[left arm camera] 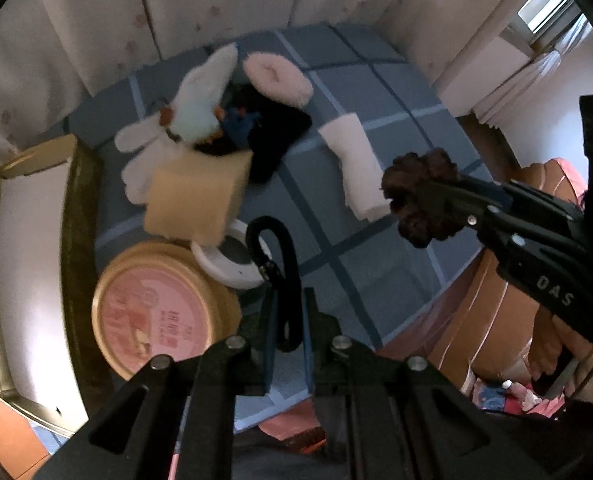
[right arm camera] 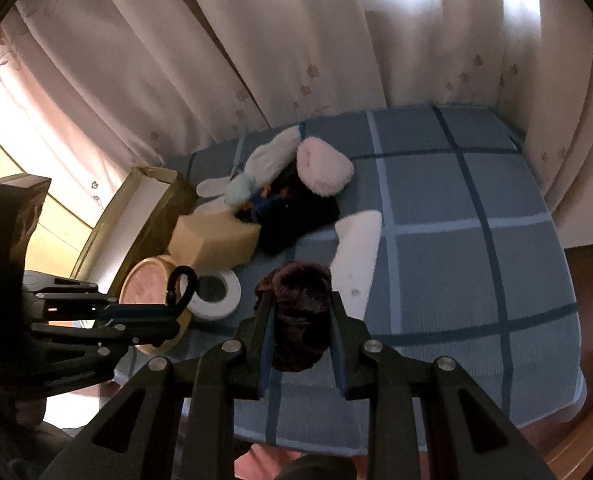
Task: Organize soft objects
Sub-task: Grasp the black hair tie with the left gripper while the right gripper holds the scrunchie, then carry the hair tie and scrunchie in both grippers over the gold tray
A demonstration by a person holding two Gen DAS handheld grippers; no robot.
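I have a dark brown fuzzy scrunchie (right arm camera: 298, 312) pinched between the jaws of my right gripper (right arm camera: 300, 320), lifted clear above the blue checked blanket (right arm camera: 476, 280); from the left wrist view the same scrunchie (left arm camera: 420, 196) bunches around the tips of that gripper (left arm camera: 436, 200). My left gripper (left arm camera: 286, 316) is closed on a thin black strap (left arm camera: 276, 272) that loops up into a hook shape with a small clip, and it hangs above the blanket near a white tape roll (left arm camera: 232, 260). So both tools are loaded and neither item is put down yet. Further back, against the curtain (right arm camera: 256, 60), the rest of the soft things lie in a loose heap: a white and pale blue plush toy (right arm camera: 256, 176), a pink fluffy slipper (right arm camera: 324, 172), a dark cloth (right arm camera: 296, 216) under them, and a white folded cloth (right arm camera: 360, 240) lying apart, nearer the scrunchie. A tan foam block (right arm camera: 212, 240) sits just beside the heap, a round pink-lidded tin (left arm camera: 156, 308) is beside the tape roll, and an open white-lined box (left arm camera: 28, 240) stands at the left edge of the blanket. I judge the sorting only barely begun: the box looks empty where I can see into it, the heap is unsorted, and the two held pieces need a home.
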